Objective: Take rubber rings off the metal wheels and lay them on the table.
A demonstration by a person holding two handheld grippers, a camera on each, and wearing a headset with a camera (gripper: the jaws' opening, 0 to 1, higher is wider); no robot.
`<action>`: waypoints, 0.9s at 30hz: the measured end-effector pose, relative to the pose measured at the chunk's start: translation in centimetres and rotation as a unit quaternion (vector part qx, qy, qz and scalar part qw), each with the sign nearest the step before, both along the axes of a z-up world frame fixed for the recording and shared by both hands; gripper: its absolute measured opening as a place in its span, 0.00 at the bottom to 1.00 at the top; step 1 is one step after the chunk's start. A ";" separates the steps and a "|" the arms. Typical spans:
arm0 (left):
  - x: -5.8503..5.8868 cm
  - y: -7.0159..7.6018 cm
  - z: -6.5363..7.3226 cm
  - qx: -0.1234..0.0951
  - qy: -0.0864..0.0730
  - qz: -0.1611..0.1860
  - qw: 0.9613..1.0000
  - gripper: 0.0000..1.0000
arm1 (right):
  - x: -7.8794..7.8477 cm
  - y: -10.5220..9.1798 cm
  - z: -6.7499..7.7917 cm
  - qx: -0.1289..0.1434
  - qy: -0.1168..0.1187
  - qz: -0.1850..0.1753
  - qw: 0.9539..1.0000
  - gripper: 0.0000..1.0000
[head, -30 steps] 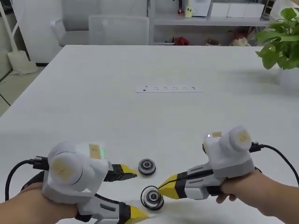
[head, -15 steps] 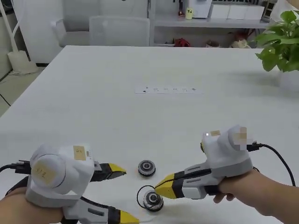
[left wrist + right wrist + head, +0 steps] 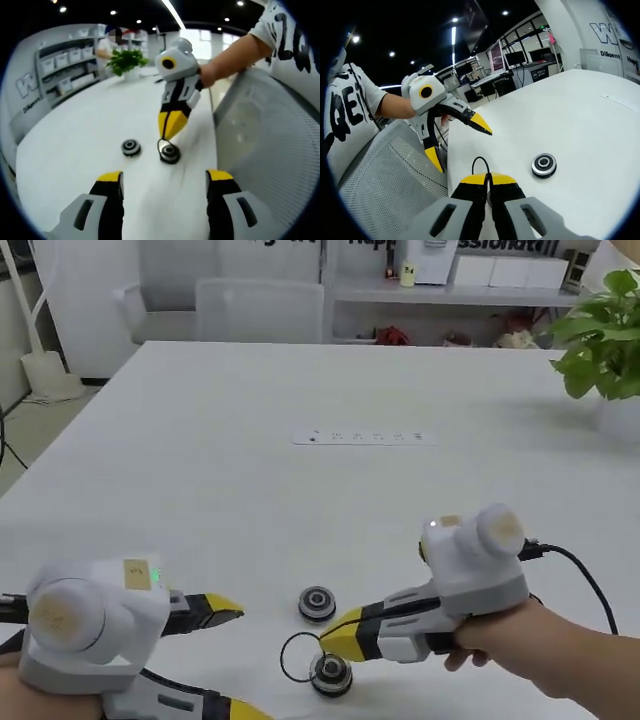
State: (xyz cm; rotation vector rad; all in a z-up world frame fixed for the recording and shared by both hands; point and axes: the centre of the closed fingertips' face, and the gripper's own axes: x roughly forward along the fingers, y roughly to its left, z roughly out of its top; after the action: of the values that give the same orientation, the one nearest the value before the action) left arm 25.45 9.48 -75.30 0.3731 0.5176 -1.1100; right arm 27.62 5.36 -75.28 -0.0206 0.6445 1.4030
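Observation:
Two small metal wheels lie near the table's front edge. On the far wheel (image 3: 317,602) (image 3: 543,165) (image 3: 131,147) the dark rubber ring is still seated. Beside the near wheel (image 3: 331,673) (image 3: 170,154) a thin black rubber ring (image 3: 292,657) (image 3: 479,164) stands out as a loop, pinched by my right gripper (image 3: 329,637) (image 3: 488,179), which is shut on it. Whether the ring still hooks the near wheel I cannot tell. My left gripper (image 3: 252,662) (image 3: 165,177) is open and empty, left of both wheels.
A white power strip (image 3: 365,437) lies mid-table. A potted plant (image 3: 603,335) stands at the far right edge, a white chair (image 3: 255,305) and shelves behind the table. A grey mesh chair back (image 3: 270,150) is close to the front edge.
The rubber ring has come away from the near wheel into a loose loop in the right gripper's jaws. The left gripper has drawn back to the left, away from the wheels.

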 end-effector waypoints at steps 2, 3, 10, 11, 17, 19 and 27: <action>0.0 0.3 0.1 -0.001 -0.001 0.005 1.000 0.68 | 0.0 0.4 0.0 0.002 -0.001 0.001 1.000 0.00; 0.0 0.4 0.1 -0.002 -0.001 0.006 1.000 0.68 | 0.0 0.6 0.0 0.002 -0.001 0.001 1.000 0.00; -0.1 1.2 0.1 -0.002 -0.003 0.017 1.000 0.68 | 0.0 1.5 -0.5 -0.002 -0.003 0.000 1.000 0.00; -0.2 1.3 0.1 -0.002 -0.003 0.018 1.000 0.68 | 0.0 1.6 -0.5 -0.003 -0.003 0.000 1.000 0.00; -0.3 2.0 0.1 -0.002 -0.003 0.027 1.000 0.68 | -0.2 2.5 -1.3 -0.010 -0.001 0.000 1.000 0.00; -0.4 2.0 0.1 -0.001 -0.004 0.026 1.000 0.68 | -0.3 2.9 -1.6 -0.013 -0.001 0.002 1.000 0.00; -0.6 2.3 0.0 0.000 -0.005 0.030 1.000 0.68 | -0.6 4.0 -2.2 -0.024 -0.015 0.003 1.000 0.00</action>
State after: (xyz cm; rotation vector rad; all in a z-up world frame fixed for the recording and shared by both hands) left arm 24.88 11.75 -75.30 0.3606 0.5164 -1.0506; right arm 26.98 9.37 -77.52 -0.0827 0.6533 1.3894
